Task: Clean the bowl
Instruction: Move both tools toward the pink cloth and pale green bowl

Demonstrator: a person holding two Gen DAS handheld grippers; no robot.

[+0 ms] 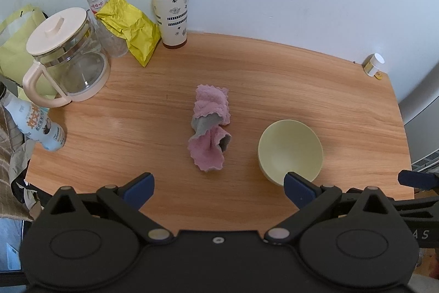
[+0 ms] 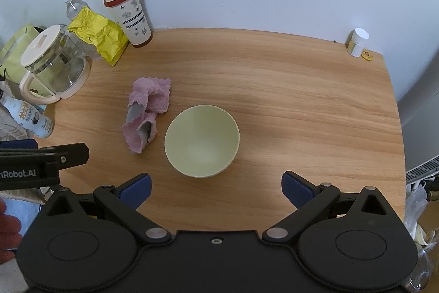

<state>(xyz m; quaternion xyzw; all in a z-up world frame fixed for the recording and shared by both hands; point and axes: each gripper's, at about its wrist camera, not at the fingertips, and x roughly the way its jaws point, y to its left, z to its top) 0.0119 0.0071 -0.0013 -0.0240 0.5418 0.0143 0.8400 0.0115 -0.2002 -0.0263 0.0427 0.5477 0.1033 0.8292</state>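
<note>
The left gripper (image 1: 218, 190) hangs above the near edge of the wooden table (image 1: 274, 78) with its blue-padded fingers spread wide and nothing between them; the right gripper (image 2: 216, 190) is spread just as wide and also empty, pointed steeply down at the bowl (image 2: 202, 140). Taking that pale green bowl as the landmark: it stands upright and looks empty, near the middle of the table toward the near edge, directly ahead of the right gripper. Just beside the bowl on its left lies a crumpled pink cloth (image 2: 146, 111) with a grey underside showing, apart from the bowl's rim or barely so; the fisheye makes the gap hard to judge. Farther left of the bowl, against the wall, are a red-lidded tumbler (image 2: 129, 15), a crinkled yellow bag (image 2: 98, 35), a clear water bottle (image 2: 72, 6) and a glass kettle (image 2: 52, 65) with a cream lid. Well to the bowl's right, at the far corner, stands a small white-capped jar (image 2: 356, 43).
</note>
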